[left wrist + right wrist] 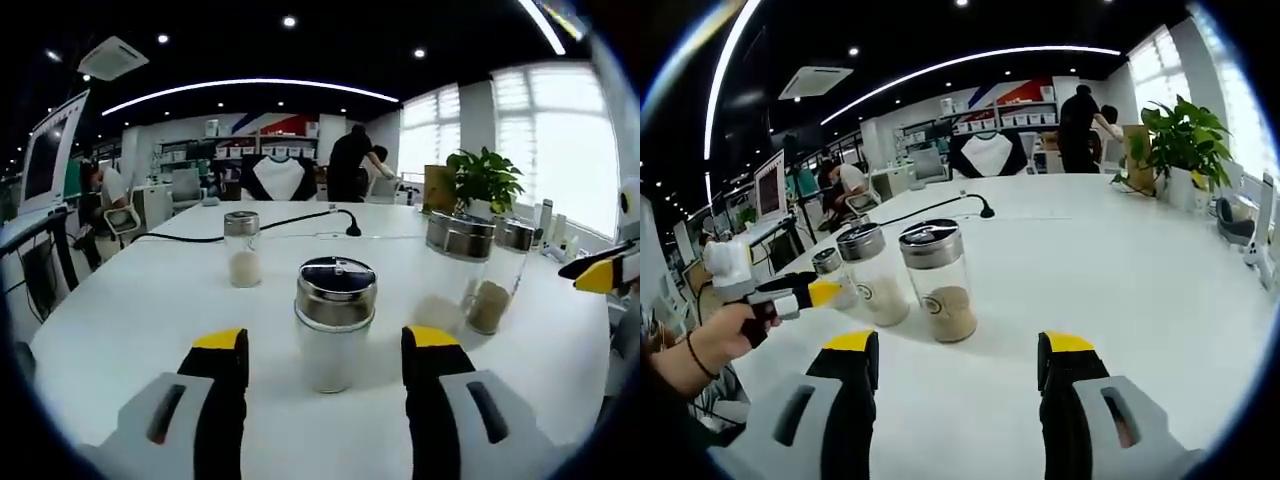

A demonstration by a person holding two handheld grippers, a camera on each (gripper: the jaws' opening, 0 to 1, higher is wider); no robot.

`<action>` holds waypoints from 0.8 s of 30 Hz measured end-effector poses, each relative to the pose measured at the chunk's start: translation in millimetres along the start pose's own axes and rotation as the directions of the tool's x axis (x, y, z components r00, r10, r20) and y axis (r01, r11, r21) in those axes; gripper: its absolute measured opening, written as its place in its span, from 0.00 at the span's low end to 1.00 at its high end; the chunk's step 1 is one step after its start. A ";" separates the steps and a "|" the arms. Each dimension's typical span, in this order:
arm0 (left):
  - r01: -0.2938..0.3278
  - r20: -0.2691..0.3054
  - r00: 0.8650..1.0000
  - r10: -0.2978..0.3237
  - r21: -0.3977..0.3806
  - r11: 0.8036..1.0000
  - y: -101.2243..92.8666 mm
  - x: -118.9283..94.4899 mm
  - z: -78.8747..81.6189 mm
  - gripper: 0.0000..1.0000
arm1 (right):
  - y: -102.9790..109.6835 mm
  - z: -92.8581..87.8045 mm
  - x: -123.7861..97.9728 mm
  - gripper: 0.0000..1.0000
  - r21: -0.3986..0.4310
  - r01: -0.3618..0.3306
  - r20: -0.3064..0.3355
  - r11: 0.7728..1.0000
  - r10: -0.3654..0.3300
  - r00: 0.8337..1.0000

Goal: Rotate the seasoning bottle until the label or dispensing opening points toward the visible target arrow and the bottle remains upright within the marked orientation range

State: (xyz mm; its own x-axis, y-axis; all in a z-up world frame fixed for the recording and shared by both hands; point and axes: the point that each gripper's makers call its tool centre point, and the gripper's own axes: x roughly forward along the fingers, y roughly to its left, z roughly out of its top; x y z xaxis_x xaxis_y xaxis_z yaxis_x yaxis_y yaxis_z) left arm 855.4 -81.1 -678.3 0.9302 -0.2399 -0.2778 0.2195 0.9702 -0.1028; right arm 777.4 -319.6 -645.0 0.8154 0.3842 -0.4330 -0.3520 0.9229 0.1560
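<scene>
The left gripper (pixel 325 355) is sitting wide open w/ nothing in it. The nearest bottle (pixel 334 322) is standing upright on the table (pixel 130 310), right between the jaws, not touching. It's prob. glass w/ a shiny metal lid (pixel 336 278), so stiff, smooth, maybe slippery & breakable. Best to squeeze the body under the lid. The right gripper (pixel 960 365) is hanging open & empty too, w/ another bottle (pixel 940 280) just ahead.
</scene>
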 end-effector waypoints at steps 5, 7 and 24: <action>-0.041 0.019 0.999 0.041 -0.002 0.999 -2.4 2.4 3.0 0.64 | -1.1 1.0 -0.7 0.65 -0.002 0.003 0.002 1.000 -0.003 1.000; -0.038 0.022 0.999 0.038 -0.004 0.999 -6.1 4.1 4.3 0.60 | -1.6 1.1 -0.8 0.65 -0.001 0.005 0.002 1.000 -0.005 1.000; -0.048 0.022 0.999 0.048 0.022 0.999 -8.1 20.1 8.5 0.38 | -3.6 2.2 -0.4 0.64 -0.002 0.007 0.003 1.000 -0.007 1.000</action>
State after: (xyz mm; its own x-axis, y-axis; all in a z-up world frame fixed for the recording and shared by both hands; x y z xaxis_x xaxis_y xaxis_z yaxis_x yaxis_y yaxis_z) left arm 874.8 -93.4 -675.0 0.9460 -0.1923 -0.2611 0.1806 0.9812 -0.0683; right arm 779.3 -323.1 -643.5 0.8192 0.3780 -0.4313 -0.3472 0.9254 0.1517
